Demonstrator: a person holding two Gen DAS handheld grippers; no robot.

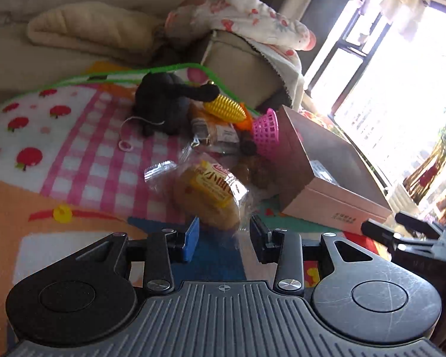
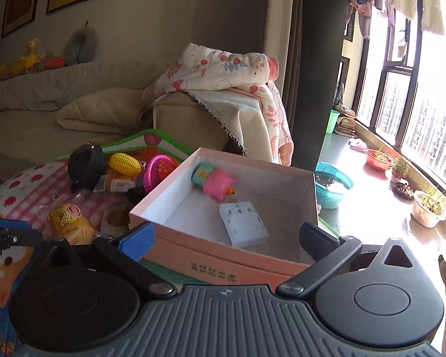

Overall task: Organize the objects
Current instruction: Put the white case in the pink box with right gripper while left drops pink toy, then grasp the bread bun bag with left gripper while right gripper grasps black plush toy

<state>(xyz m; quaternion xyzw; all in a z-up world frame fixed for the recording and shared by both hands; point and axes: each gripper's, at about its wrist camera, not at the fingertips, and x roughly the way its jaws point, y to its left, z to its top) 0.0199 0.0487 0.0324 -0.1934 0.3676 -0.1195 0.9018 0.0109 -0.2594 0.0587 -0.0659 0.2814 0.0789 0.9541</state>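
We work over a patterned play mat (image 1: pixel 74 136) spread in front of a beige sofa (image 2: pixel 44 113), with a floral blanket (image 2: pixel 229 71) draped on the sofa arm.

The open pink box (image 2: pixel 223 255) sits on the mat at the right side of the clutter. Inside it we see a pink and teal toy (image 2: pixel 215 183) near the far wall and a flat white packet (image 2: pixel 243 223) on the floor of the box.

Left of the box lies the unsorted pile: a black plush toy (image 1: pixel 163 104), a yellow ribbed corn toy (image 1: pixel 224 107) leaning against it, a small pink basket (image 1: pixel 267 132) touching the box wall, and several wrapped snacks.

A wrapped bread roll (image 1: pixel 206 197) lies nearest to us, just ahead of the left gripper (image 1: pixel 224 233). Its jaws stand partly open; the clear wrapper reaches into the gap, but we cannot tell whether the pads press on it.

The right gripper (image 2: pixel 226 238) sits at the near wall of the box, jaws spread wide and holding nothing.
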